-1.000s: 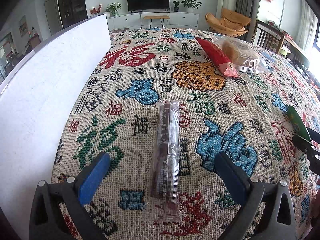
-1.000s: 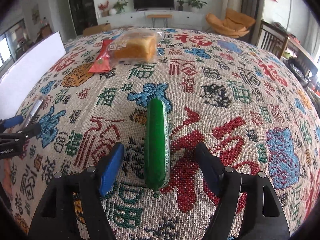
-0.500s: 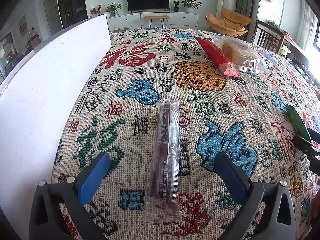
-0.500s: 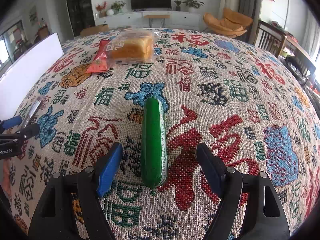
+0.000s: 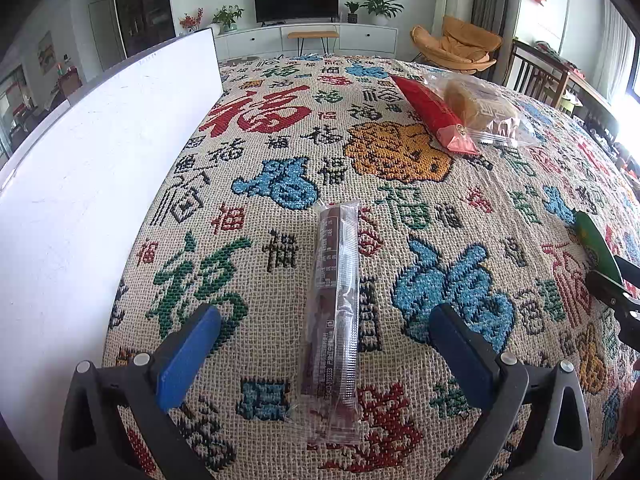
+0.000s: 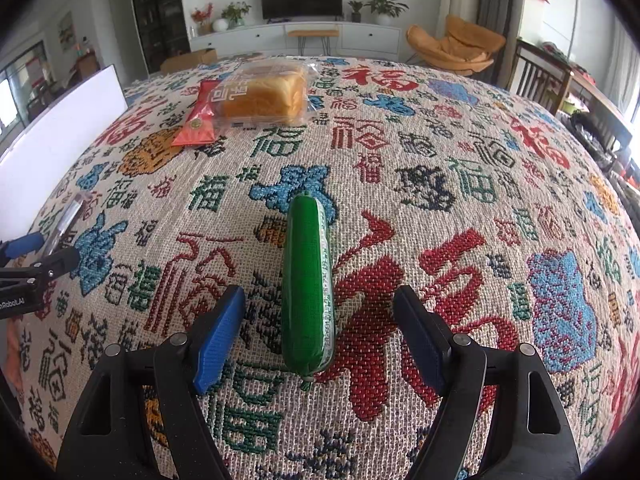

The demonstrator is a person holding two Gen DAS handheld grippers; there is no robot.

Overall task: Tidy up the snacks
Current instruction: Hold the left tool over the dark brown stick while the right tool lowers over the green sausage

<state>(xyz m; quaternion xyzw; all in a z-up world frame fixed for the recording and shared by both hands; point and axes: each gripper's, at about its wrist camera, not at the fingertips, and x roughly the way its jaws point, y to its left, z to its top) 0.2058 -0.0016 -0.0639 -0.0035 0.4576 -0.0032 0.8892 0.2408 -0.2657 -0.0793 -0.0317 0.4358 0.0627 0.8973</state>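
Note:
A dark brown snack stick in clear wrap [image 5: 335, 304] lies lengthwise on the patterned cloth, between the blue pads of my left gripper [image 5: 324, 330], which stands open and clear of it. A green sausage stick [image 6: 307, 280] lies between the spread jaws of my right gripper [image 6: 320, 312], also open and not touching it. Farther back lie a red packet [image 5: 434, 114] [image 6: 199, 114] and a bagged bread loaf [image 5: 486, 110] [image 6: 264, 94], side by side. The green stick's tip [image 5: 596, 248] and the right gripper's finger [image 5: 612, 292] show at the right edge of the left wrist view.
A white board [image 5: 88, 184] [image 6: 52, 140] stands upright along the cloth's left side. The woven cloth [image 6: 460, 200] with coloured characters covers the whole surface. Chairs [image 6: 536, 76] and a TV cabinet stand beyond its far edge.

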